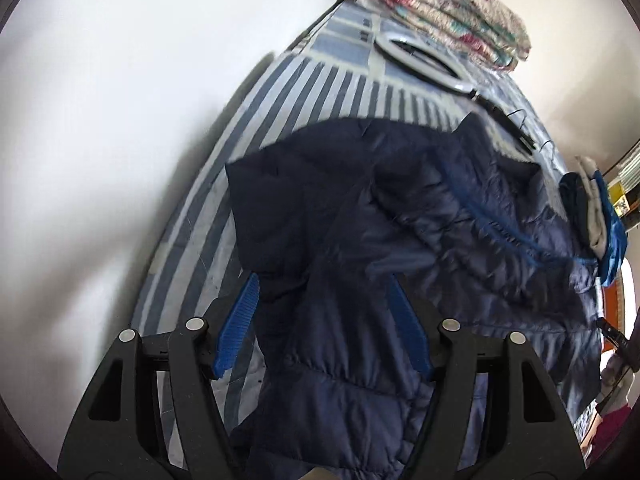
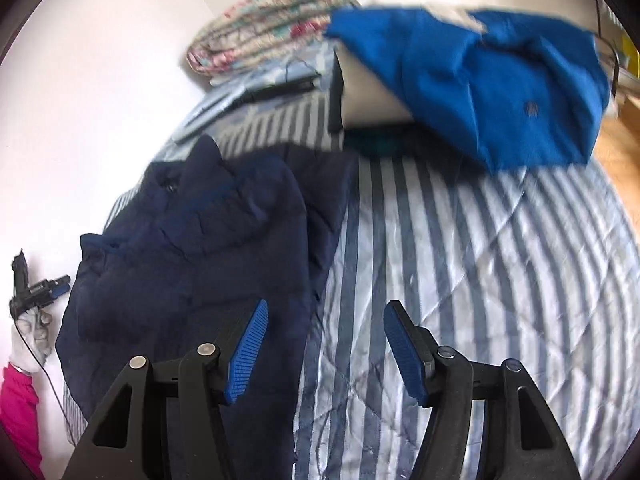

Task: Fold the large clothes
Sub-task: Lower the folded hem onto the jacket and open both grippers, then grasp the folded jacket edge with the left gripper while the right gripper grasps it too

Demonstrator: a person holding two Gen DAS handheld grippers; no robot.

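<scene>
- A dark navy quilted puffer jacket (image 1: 400,248) lies crumpled on the striped bed (image 2: 460,264), lighter blue lining and a blue zipper line showing.
- The left gripper (image 1: 324,324) sits low over the jacket, jaws spread wide with fabric running between them, not clenched.
- The right gripper (image 2: 326,344) hovers at the jacket's edge over bare bedding, jaws released and empty.
- The jacket's long axis runs away from both cameras, toward the folded floral quilt (image 1: 444,12).

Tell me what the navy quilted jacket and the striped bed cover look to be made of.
Navy quilted jacket: likely thin nylon or polyester shell with padded fill; slight sheen, stitched puffy channels. Blue-and-white striped bed cover: seems a smooth, satin-like woven fabric; it shines softly and shows fine creases. Neither fibre can be confirmed by sight.
</scene>
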